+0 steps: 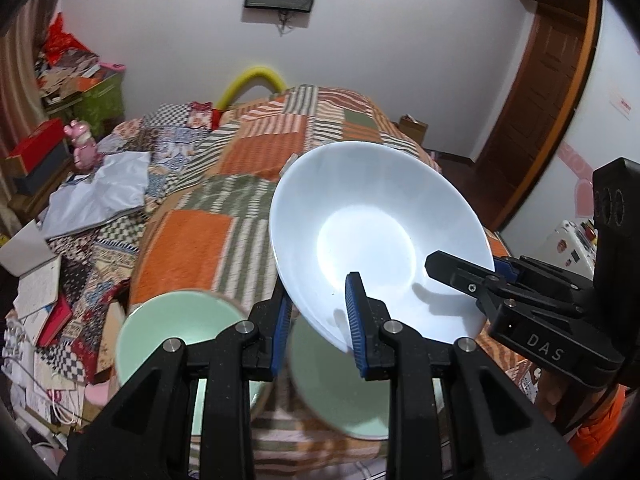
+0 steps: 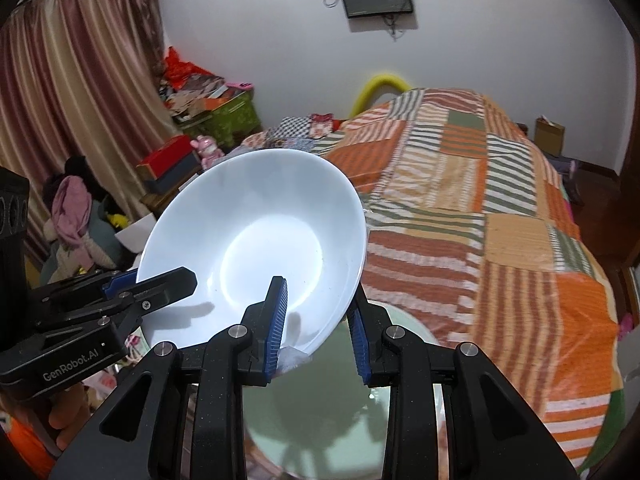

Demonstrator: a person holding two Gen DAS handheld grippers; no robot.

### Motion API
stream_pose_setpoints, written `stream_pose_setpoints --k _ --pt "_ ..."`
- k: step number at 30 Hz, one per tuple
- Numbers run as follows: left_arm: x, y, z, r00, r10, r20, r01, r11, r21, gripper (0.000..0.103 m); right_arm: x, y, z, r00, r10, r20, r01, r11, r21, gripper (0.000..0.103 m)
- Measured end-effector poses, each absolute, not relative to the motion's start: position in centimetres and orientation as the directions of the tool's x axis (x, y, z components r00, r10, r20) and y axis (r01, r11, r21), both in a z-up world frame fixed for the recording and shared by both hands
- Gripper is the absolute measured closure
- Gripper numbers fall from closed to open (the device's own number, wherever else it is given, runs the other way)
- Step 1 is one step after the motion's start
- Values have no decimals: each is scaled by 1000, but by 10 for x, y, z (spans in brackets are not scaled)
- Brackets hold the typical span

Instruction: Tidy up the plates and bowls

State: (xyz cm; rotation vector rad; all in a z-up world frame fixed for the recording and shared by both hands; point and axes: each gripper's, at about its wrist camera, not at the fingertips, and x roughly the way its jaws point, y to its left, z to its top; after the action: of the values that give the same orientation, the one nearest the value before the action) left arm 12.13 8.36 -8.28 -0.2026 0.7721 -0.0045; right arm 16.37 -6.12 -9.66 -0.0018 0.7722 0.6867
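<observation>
1. Patchwork bedspread [image 1: 248, 152] in orange and green stripes fills the background, clutter piled at its left edge.
2. Down low, two pale green bowls [image 1: 176, 328] sit on the bed, blurred.
3. Left gripper [image 1: 320, 320] angles downward, its blue pads pinching the near rim of the white plate [image 1: 380, 232].
4. That plate hangs above the green bowls, tilted, hollow facing the cameras.
5. Right gripper [image 1: 464, 268] comes in from the right side, clamped on the opposite rim.

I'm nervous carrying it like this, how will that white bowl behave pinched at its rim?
The white bowl looks glossy, so probably slippery. Both claws, left claw and right claw, pinch only its thin edge, so it may pivot. Likely rigid and breakable.
</observation>
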Motion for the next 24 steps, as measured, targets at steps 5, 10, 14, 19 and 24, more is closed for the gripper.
stream_pose_setpoints --k 5,10,14,19,24 --pt "108 108 -87 715 -43 -697 -117 977 -180 77 156 -37 -100 480 593 -646 -605 757 245 76" --pt "94 129 -94 708 -14 -706 -160 971 -180 77 147 -14 -105 449 610 -653 -631 734 252 76" --pt "84 144 -101 698 4 -716 -192 965 -181 77 142 2 -110 424 620 -661 -648 717 257 76" --pt "77 162 -113 686 16 -727 -222 957 -188 76 139 19 -118 400 623 -672 -662 704 259 76" --pt "73 177 -129 665 23 -747 -253 947 -197 77 137 35 -131 368 613 -699 -667 698 261 76"
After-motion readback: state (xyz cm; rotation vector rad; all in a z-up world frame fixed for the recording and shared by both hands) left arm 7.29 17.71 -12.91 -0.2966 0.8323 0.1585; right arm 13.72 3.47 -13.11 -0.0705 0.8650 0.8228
